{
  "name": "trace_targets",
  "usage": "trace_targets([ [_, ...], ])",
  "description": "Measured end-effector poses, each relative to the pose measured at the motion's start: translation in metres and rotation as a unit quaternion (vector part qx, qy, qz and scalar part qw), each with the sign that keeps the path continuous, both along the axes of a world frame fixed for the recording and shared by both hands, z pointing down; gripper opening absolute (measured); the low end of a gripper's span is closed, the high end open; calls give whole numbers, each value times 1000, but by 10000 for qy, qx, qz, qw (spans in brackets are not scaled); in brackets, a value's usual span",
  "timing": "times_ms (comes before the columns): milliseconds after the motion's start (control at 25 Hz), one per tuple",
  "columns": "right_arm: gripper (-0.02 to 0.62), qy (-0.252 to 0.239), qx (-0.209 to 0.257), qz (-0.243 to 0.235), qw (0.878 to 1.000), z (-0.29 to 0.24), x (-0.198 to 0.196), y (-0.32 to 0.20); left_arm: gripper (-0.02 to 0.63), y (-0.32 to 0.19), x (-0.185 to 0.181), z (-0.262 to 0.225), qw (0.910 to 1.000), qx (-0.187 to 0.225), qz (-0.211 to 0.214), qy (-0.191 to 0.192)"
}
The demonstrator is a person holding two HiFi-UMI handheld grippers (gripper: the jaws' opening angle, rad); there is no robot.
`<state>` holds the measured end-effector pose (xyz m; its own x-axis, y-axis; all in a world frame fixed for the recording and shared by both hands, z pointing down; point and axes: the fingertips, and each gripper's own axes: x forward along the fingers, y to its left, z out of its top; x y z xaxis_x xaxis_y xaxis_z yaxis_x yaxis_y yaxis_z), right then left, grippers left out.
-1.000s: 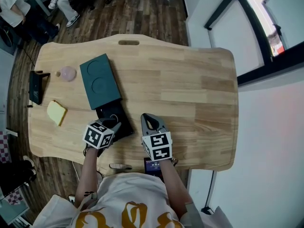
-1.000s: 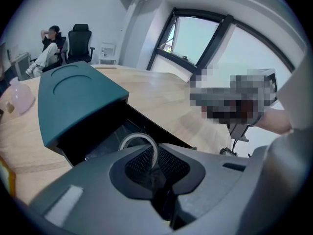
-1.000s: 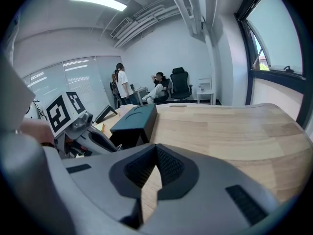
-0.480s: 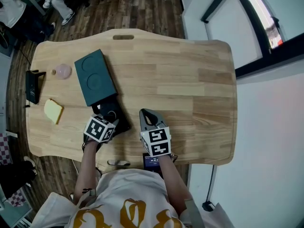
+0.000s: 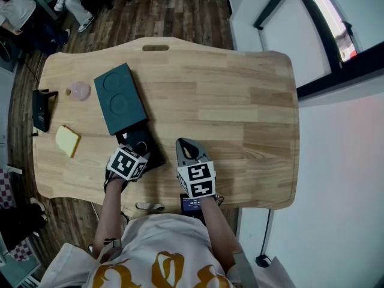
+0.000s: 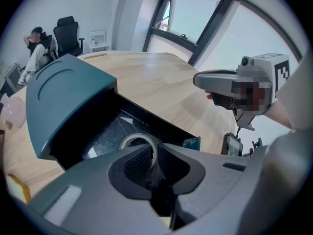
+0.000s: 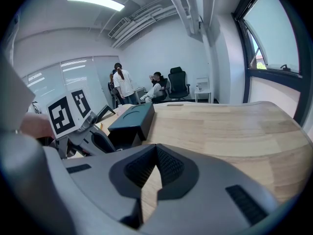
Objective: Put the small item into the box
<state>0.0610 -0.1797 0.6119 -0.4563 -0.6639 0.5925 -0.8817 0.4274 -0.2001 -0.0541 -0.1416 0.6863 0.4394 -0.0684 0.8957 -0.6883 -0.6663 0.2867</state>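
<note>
The box lies at the table's front left: a dark teal sleeve (image 5: 120, 99) with its black inner tray (image 5: 146, 138) slid out toward me. My left gripper (image 5: 143, 151) hangs over that tray. In the left gripper view a small pale ring (image 6: 133, 139) sits low inside the tray (image 6: 105, 129), and the left gripper (image 6: 155, 156) is shut on the ring's near wall. My right gripper (image 5: 183, 144) rests just right of the tray, over bare wood, apart from the box. In its own view the right gripper (image 7: 155, 163) is shut and holds nothing.
A pink round item (image 5: 78, 90), a yellow slab (image 5: 67, 140) and a black device (image 5: 42, 108) lie near the table's left edge. A small screen device (image 5: 192, 204) sits at the front edge. Bare wood (image 5: 240, 113) stretches to the right. People sit beyond the table's far left.
The head view shifted a little since one second ago. Both grippers stay in nearly the same places by the tray.
</note>
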Motion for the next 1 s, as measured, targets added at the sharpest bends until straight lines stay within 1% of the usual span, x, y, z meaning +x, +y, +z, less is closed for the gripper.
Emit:
trace_targets([
  [480, 5, -9, 19, 59, 10000, -1, 5, 1, 43, -1, 1, 1, 10000, 30, 29, -57],
  [640, 3, -6, 42, 86, 10000, -4, 7, 3, 43, -1, 0, -1, 10000, 67, -38, 0],
  [760, 5, -4, 70, 99, 9999, -6, 9, 4, 49, -1, 0, -3, 9998, 118, -106, 102],
  [880, 5, -4, 106, 110, 9999, -10, 9, 4, 54, -3, -2, -9, 9989, 181, -300, 296],
  [1000, 5, -5, 162, 98, 9998, -16, 7, 4, 54, -8, -3, -20, 9973, 370, -408, 483],
])
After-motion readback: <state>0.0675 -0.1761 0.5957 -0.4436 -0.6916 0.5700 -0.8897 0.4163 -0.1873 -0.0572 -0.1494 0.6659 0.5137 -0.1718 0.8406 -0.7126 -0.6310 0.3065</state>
